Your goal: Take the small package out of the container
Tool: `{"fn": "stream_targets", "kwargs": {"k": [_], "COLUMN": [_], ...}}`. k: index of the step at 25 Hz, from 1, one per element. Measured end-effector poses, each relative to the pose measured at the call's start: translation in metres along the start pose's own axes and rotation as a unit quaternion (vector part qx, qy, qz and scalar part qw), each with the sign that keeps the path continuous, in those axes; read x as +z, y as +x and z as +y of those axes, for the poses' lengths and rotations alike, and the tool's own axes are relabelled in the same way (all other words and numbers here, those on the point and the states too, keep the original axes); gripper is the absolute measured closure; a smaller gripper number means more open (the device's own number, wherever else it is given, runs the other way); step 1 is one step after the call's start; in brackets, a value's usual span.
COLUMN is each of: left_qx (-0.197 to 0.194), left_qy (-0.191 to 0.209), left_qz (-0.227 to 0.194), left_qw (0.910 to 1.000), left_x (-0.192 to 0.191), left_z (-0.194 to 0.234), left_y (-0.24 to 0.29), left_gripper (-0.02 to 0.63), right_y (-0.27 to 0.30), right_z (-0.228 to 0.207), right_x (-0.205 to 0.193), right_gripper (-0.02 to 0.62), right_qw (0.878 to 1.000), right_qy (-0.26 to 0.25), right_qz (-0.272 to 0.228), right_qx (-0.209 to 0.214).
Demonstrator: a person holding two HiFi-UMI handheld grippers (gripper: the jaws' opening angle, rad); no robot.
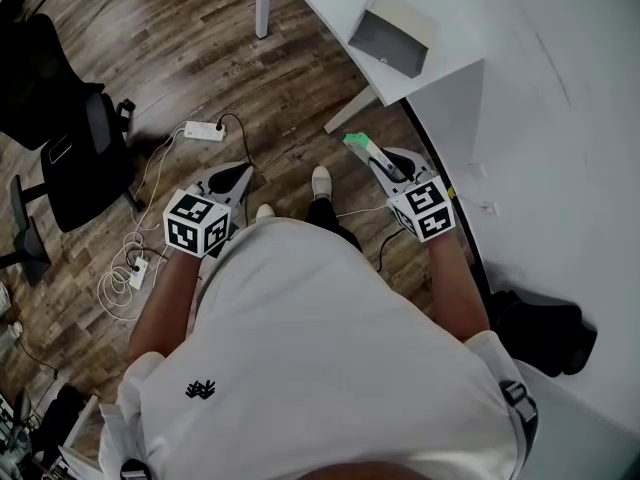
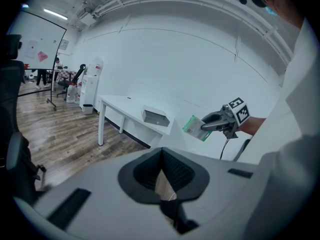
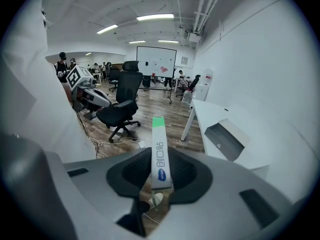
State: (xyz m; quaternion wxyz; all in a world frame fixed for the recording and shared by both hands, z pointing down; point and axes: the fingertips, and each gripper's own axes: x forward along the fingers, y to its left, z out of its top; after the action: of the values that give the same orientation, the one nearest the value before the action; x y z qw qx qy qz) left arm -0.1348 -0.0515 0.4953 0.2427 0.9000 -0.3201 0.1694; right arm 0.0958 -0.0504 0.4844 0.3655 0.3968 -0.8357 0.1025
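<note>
A small flat white package with a green end point(image 1: 357, 142) is clamped edge-on in my right gripper point(image 1: 375, 156), held in the air over the wooden floor beside the table. The right gripper view shows the package point(image 3: 160, 154) standing up between the jaws. The grey open container point(image 1: 392, 36) sits on the corner of the white table point(image 1: 540, 88), apart from the package and ahead of it. My left gripper point(image 1: 243, 173) hangs over the floor to the left, its jaws together with nothing between them. From the left gripper view, the package point(image 2: 196, 128) shows in the right gripper point(image 2: 212, 125), short of the container point(image 2: 156, 117).
A black office chair point(image 1: 70, 148) stands at the left. A white power strip point(image 1: 205, 130) and loose cables point(image 1: 135, 268) lie on the floor by my feet. A dark bag point(image 1: 545, 328) lies at the right. The table's leg point(image 1: 263, 3) stands at the top.
</note>
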Motion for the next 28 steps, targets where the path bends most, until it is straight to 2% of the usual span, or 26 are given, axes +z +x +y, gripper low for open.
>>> {"fn": "stream_targets", "kwargs": {"k": [28], "left_qx": [0.004], "left_qy": [-0.003], "left_qz": [0.009], "left_qw": [1.0], "left_x": [-0.0033], "left_z": [-0.0073], "left_y": [0.0032], "left_gripper": [0.598], "right_y": [-0.0011], "right_z": [0.002], "right_x": [0.0026], "right_gripper": [0.5], "right_qw": [1.0], "right_qy": [-0.005], "right_qz": [-0.006], "right_qx": [0.011]}}
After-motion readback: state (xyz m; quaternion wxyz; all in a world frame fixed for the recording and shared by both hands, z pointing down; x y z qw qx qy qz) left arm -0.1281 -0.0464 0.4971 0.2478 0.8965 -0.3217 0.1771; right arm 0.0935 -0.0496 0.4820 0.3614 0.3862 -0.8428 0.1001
